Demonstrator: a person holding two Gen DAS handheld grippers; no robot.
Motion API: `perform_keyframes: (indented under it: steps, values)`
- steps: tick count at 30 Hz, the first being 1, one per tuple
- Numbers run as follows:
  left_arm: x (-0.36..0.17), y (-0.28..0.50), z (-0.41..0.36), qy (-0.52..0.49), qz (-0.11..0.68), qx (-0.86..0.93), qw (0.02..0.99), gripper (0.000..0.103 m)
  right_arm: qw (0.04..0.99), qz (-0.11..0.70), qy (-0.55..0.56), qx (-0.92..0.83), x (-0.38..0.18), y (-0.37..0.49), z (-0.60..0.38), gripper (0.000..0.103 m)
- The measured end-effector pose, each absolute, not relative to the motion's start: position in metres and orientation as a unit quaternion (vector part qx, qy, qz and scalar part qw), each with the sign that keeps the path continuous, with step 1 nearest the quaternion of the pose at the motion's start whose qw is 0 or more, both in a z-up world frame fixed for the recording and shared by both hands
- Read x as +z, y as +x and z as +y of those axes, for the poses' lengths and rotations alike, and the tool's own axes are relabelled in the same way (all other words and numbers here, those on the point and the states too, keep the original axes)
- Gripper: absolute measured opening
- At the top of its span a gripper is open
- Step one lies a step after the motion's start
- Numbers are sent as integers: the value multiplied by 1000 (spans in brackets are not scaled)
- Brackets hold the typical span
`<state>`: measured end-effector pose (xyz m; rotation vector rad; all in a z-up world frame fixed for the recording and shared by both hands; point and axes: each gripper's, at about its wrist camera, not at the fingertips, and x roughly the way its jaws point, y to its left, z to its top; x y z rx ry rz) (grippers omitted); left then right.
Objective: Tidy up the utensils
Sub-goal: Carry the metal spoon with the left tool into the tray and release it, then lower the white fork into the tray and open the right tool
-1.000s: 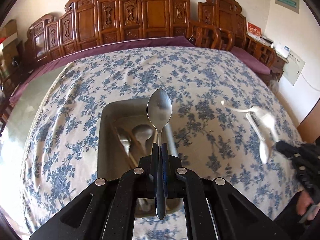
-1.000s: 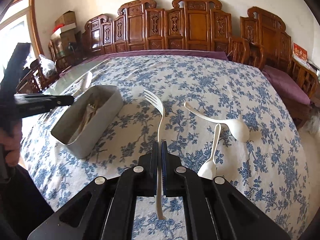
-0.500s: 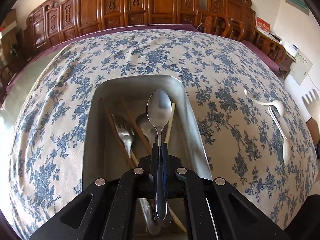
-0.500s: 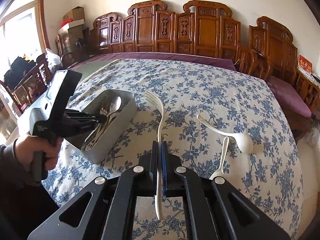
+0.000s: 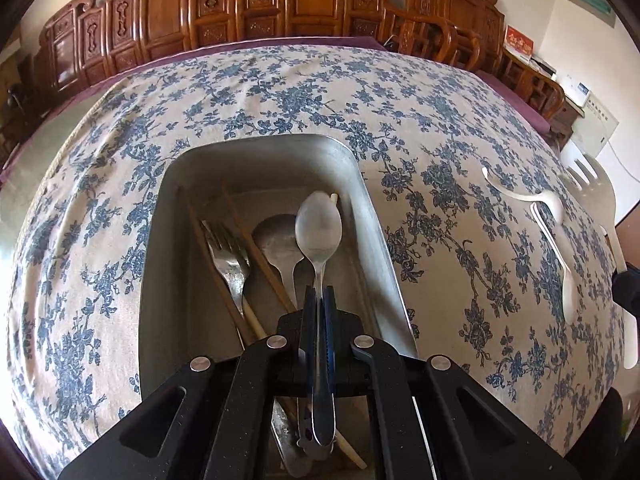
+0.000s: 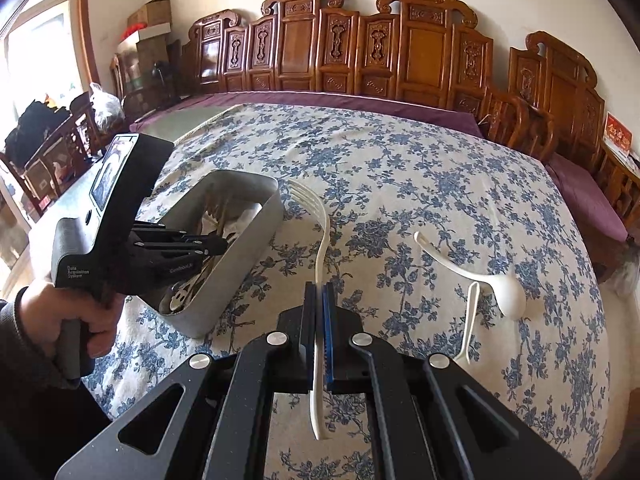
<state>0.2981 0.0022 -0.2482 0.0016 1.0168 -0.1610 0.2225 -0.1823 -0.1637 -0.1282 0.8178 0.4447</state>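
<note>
both grippers were clamped tight on cutlery. left gripper held a metal spoon by its handle, jaws nearly together; right gripper pinched the handle of a white plastic fork the same way.

compared with a second before, the left gripper had come down over the metal tray: then the spoon's bowl hung above the tray's far rim with much cloth in view, now the tray filled the middle of the left wrist view and the spoon sat inside its outline. the right gripper had drifted sideways toward the tray, so the tray and the person's hand on the left gripper loomed larger in the right wrist view, and the white fork had come into the right edge of the left wrist view.

the spoon's long axis ran along the tray's length, bowl pointing away from the gripper toward the far end, handle back through the jaws. below it in the tray lay a metal fork, another spoon and chopsticks, all lengthwise too. the white fork pointed tines forward and up, just beside the tray's near corner. a white ladle and a white spoon lay on the floral tablecloth, apart from the tray.
</note>
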Motion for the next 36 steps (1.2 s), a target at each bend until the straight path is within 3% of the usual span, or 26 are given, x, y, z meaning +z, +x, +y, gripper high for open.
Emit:
perform_keyframes:
  steps: [36]
  values:
    - [-169, 273, 92, -50, 406, -56, 911, 4, 871, 428, -10, 242, -183, 263, -74, 4]
